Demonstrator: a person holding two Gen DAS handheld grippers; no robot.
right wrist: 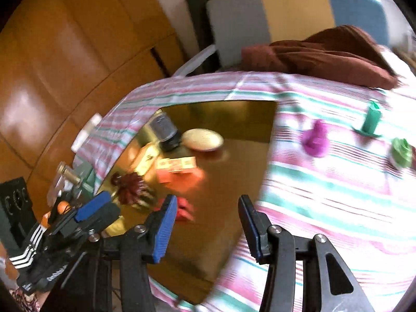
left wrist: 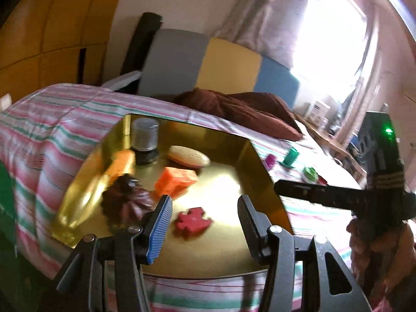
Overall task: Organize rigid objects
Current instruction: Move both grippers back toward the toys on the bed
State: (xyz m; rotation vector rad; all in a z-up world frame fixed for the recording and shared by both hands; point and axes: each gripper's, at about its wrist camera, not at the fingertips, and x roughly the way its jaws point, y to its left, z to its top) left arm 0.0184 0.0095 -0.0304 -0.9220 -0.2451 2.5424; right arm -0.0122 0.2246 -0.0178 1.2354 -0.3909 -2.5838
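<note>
- On the bed (left wrist: pixel 65 119), a shiny gold tray (left wrist: pixel 262 166) sits on the striped blanket.
- In the tray lie a red puzzle-shaped piece (left wrist: pixel 192 219), an orange block (left wrist: pixel 175 182), a pale oval soap (left wrist: pixel 188 156), a dark red flower-shaped thing (left wrist: pixel 127 202), and a grey jar (left wrist: pixel 145 135). These look already put away.
- Outside the tray, on the blanket, a purple toy (right wrist: pixel 316 137), a green peg (right wrist: pixel 371 119) and a round green piece (right wrist: pixel 401 153) still wait. They are well apart from the tray.
- The left hand-held gripper (left wrist: pixel 205 221) is spread with nothing between its fingers. It hangs over the near part of the tray.
- The right hand-held gripper (right wrist: pixel 208 223) is spread too and holds nothing. It is over the tray's edge.
- I think more than half the job is done. At least three things on the blanket are left to pick up.
</note>
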